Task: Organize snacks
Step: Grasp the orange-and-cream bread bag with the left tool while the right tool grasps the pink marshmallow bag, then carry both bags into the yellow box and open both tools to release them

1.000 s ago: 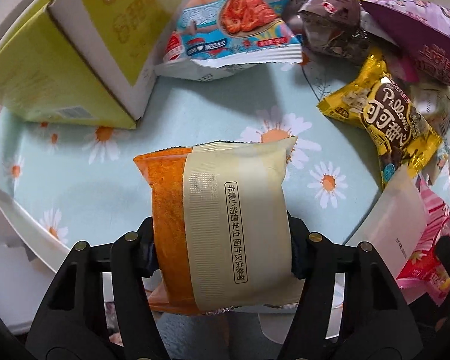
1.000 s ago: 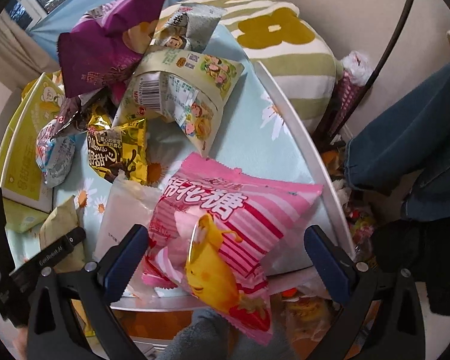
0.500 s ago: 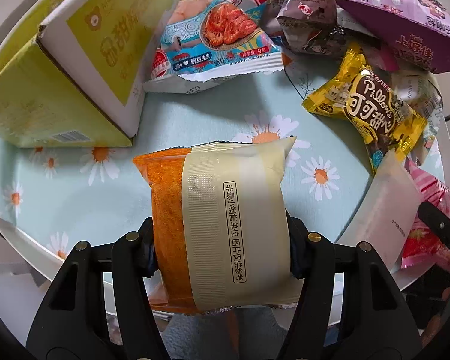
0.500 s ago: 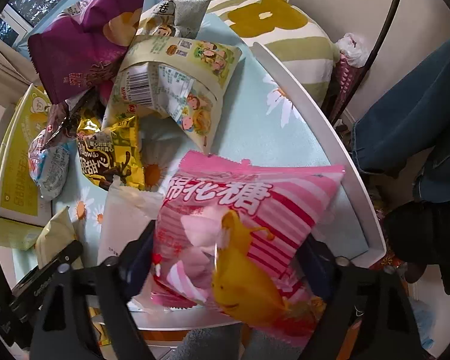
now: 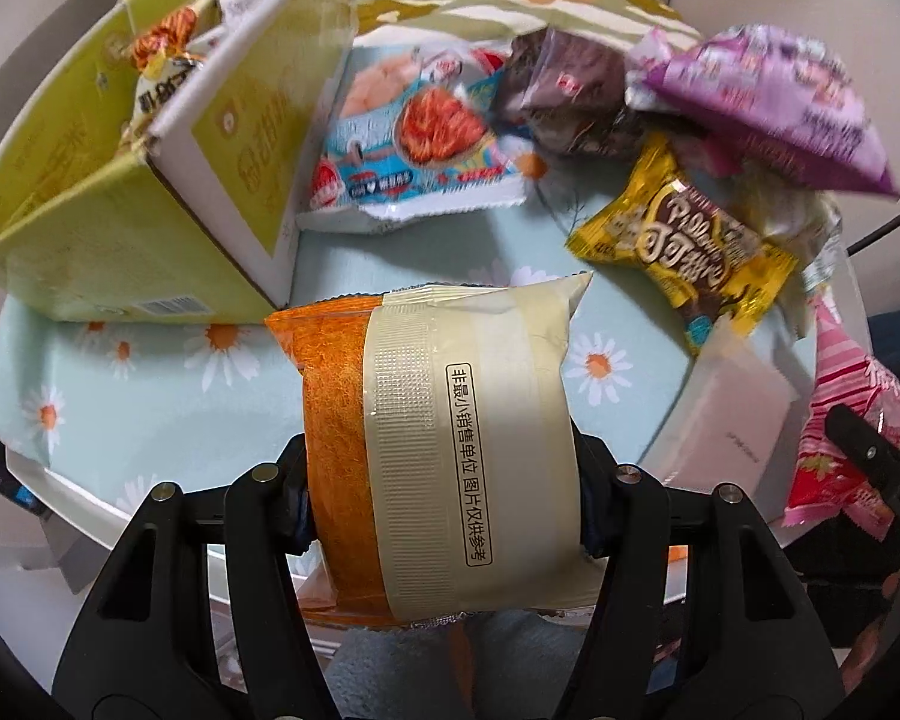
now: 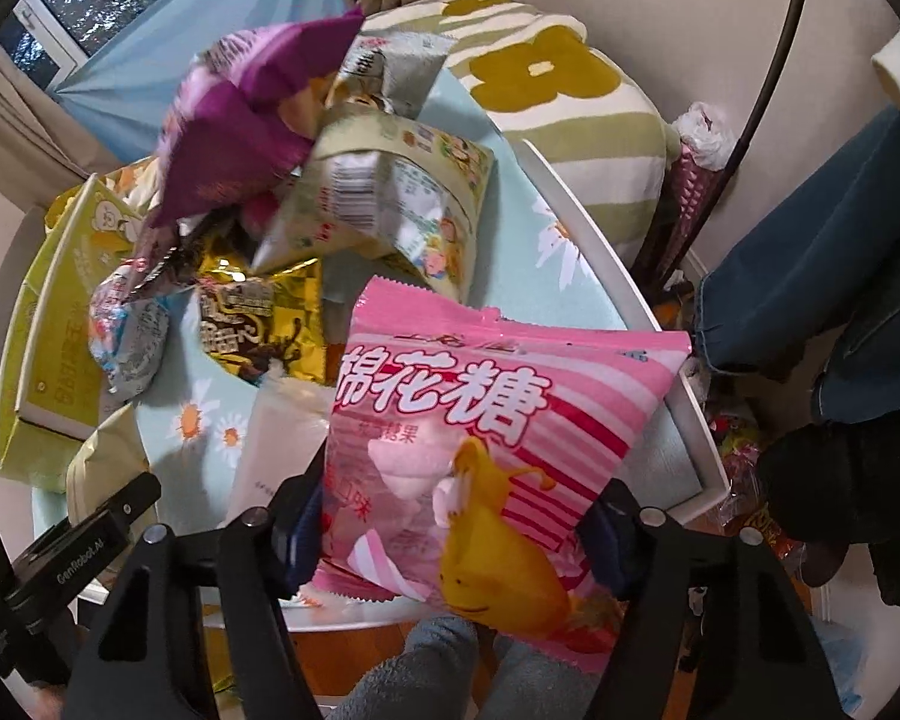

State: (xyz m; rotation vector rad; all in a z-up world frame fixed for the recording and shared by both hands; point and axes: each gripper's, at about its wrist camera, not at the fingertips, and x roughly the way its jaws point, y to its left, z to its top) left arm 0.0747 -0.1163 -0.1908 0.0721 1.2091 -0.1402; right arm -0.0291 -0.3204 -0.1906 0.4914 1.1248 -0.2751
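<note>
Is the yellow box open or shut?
Open. The yellow box has its flap raised, and a snack packet shows inside.

- Orange-and-cream snack packet (image 5: 450, 438) — sealed, held upright off the daisy-print table, printed strip facing the camera.
- Pink striped marshmallow bag (image 6: 486, 450) — puffy, tilted, yellow cartoon figure at its lower corner, over the table's near edge.
- Yellow-green box (image 5: 120, 222), open-topped, at the left.

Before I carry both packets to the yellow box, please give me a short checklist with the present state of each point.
1. Left claw grips orange-and-cream packet: ok.
2. Right claw, jaws closing, around pink marshmallow bag: ok; firmness cannot tell.
3. Yellow box open on top: ok.
4. Room left inside the box: cannot tell, a packet is already there.
5. Both claws apart from each other: ok.
</note>
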